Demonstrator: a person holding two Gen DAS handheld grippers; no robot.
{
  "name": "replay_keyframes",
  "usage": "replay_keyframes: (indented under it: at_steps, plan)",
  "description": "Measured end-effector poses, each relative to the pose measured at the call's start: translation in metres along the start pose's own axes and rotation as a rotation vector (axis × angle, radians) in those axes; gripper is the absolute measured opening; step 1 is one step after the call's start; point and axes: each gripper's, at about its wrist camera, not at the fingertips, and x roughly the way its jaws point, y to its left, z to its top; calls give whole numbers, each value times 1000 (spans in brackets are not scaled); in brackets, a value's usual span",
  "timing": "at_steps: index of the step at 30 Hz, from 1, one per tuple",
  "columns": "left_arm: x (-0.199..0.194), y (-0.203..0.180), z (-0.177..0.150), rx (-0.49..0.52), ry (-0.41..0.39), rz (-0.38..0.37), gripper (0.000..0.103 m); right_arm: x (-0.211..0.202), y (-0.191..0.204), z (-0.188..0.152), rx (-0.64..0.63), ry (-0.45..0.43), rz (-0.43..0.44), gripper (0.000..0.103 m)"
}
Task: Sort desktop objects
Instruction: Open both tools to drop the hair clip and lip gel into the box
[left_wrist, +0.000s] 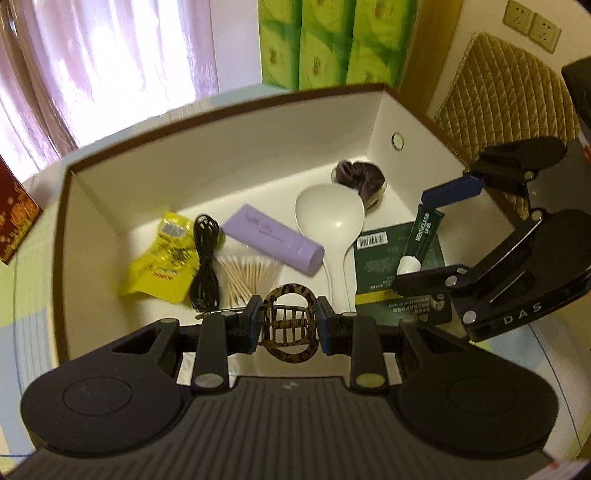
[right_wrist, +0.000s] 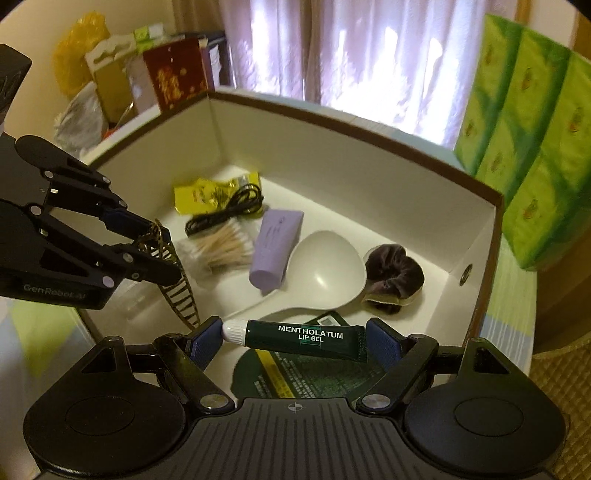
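My left gripper (left_wrist: 289, 325) is shut on a tortoiseshell hair claw (left_wrist: 290, 312) and holds it over the near edge of a white box (left_wrist: 221, 147). The right gripper (right_wrist: 295, 341) is shut on a dark green lip gel tube (right_wrist: 314, 338), crosswise between its pads, above the box. Each gripper shows in the other's view: the right gripper (left_wrist: 437, 236) with the lip gel tube (left_wrist: 419, 236), the left gripper (right_wrist: 160, 245) with the hair claw (right_wrist: 173, 273). Inside the box lie a lilac tube (left_wrist: 273, 238), a white spoon (left_wrist: 330, 218) and cotton swabs (left_wrist: 245, 275).
Also in the box: a yellow packet (left_wrist: 162, 258), a black cable (left_wrist: 205, 266), a dark scrunchie (left_wrist: 360, 179) and a green card (left_wrist: 397, 266). Green tissue packs (right_wrist: 528, 155) stand behind the box. A red box (right_wrist: 173, 74) and bags sit at the far left. A padded chair back (left_wrist: 506, 99) stands beside the table.
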Motion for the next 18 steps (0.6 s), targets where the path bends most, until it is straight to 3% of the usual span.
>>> replay_keyframes:
  at_steps: [11,18]
  plan:
    - [8,1,1,5,11,8,27,7,-6,11,-69,42,2,81]
    - [0,5,-1,-4,-6,20,42,11,5,12,-150,50,17,81]
